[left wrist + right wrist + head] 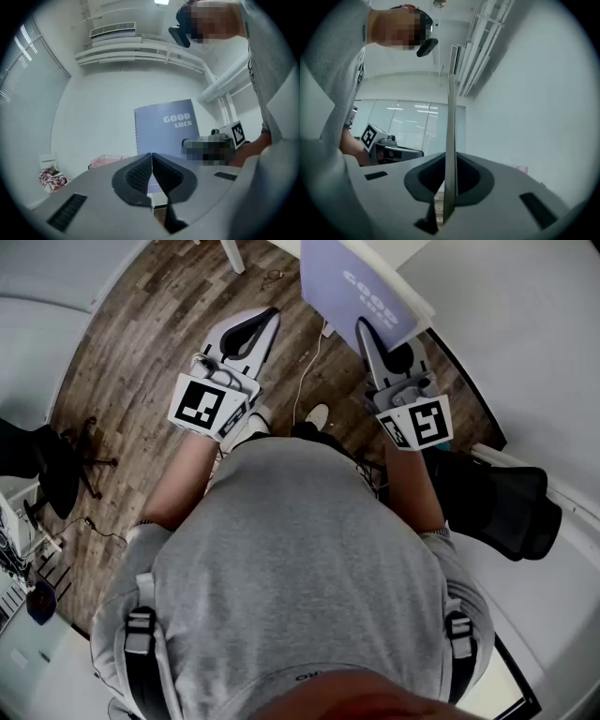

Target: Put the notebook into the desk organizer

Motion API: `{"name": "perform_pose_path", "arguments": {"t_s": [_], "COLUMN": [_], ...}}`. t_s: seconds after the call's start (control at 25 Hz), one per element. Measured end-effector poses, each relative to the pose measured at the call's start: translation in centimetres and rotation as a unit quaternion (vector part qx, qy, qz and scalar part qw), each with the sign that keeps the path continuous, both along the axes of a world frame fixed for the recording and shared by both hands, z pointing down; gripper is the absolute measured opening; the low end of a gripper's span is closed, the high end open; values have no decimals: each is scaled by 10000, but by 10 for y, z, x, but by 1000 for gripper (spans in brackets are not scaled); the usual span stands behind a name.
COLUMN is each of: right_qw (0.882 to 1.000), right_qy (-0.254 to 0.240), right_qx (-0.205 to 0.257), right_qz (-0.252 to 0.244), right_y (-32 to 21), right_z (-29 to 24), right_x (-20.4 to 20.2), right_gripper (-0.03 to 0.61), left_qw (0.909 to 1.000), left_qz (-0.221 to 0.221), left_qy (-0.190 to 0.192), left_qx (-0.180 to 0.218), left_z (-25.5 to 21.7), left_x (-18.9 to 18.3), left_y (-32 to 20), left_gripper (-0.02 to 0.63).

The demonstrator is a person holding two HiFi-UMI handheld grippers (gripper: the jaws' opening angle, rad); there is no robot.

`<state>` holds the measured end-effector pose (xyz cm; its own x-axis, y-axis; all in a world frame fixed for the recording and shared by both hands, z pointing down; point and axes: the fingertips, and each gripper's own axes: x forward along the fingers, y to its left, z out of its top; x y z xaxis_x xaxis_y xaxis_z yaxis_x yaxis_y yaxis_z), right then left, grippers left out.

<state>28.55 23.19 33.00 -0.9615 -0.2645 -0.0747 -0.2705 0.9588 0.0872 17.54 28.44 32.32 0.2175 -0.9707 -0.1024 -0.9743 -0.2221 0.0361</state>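
While right tool clamps its edge, lavender spiral notebook stands upright mid-air, white "GOOD LUCK" on cover.
Left tool jaws together, empty; pinkish container far beyond it, contents unclear.

The floor is grey-brown wood plank, with a thin white cable trailing across it. A black office chair stands beside the white table at right, and another dark chair sits at left. The walls are plain white. An air-conditioning unit is set high, near a blinded window. A ceiling light glows. White pipes, perhaps conduits, run overhead.
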Motion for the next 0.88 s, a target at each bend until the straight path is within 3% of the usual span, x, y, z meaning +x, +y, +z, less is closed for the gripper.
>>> {"name": "perform_pose_path", "arguments": {"t_s": [0.56,0.88], "right_qw": [9993,9995], "right_qy": [-136,-52], "right_qx": [-341,-192], "right_qz": [79,227], "right_y": [-2,-7], "right_z": [5,10], "right_x": [0,1], "right_gripper": [38,38], "left_qw": [9994,9992], "left_qz": [-265,-356], "left_qy": [-222,-192], "left_qx": [52,40], "left_z": [5,9], "left_x": [-7,-9], "left_y": [12,10], "left_gripper": [21,21]}}
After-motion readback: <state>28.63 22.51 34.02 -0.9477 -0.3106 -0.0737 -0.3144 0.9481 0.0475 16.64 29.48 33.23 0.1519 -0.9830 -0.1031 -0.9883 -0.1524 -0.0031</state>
